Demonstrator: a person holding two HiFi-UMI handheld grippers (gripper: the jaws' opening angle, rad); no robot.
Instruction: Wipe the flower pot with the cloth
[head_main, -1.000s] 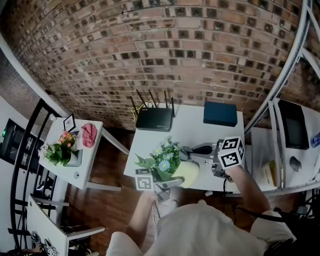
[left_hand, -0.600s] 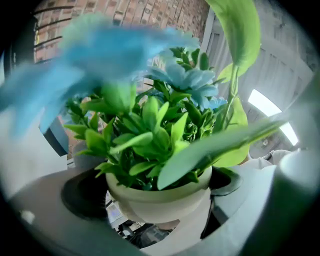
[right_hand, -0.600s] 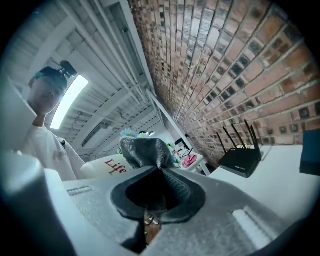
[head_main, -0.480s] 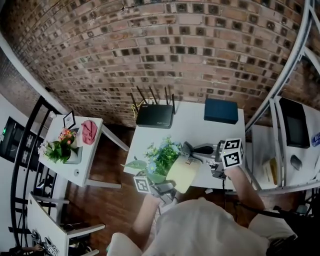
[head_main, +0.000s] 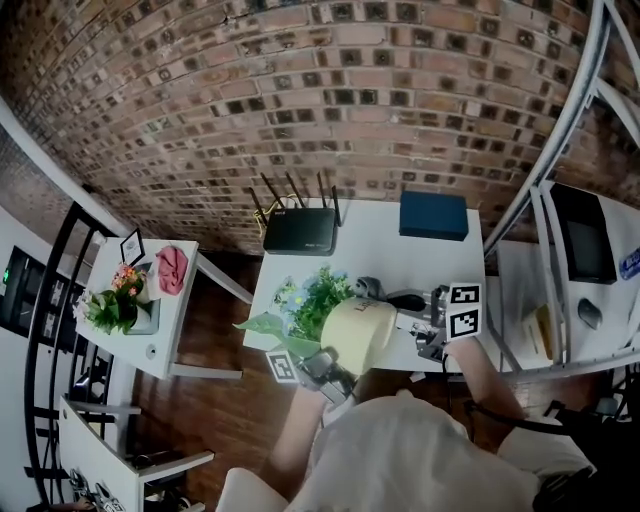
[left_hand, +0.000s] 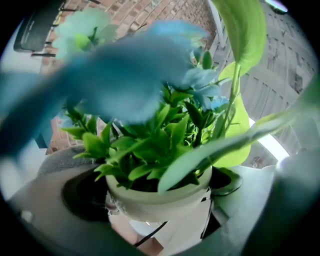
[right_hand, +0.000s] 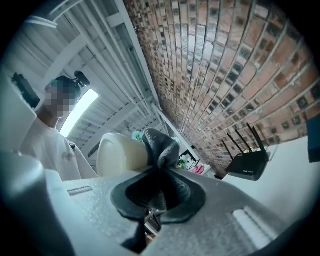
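A black router (head_main: 298, 232) with four antennas stood at eleven o'clock on the white bench (head_main: 372, 250), a dark blue box (head_main: 433, 215) at one o'clock. At nine o'clock, a side table (head_main: 168, 328) carried flowers (head_main: 115, 298) and a pink rag (head_main: 172, 268).

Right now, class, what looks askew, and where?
The flower pot is tipped sideways in the left tongs at the near edge of the table, leaves pointing left; the right tongs hold the cloth against it.

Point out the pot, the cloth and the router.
pot (head_main: 360, 328): head view, on its cream side wall.
cloth (right_hand: 160, 145): right gripper view, on the bunched grey fold.
router (head_main: 298, 233): head view, on the top of its black body.
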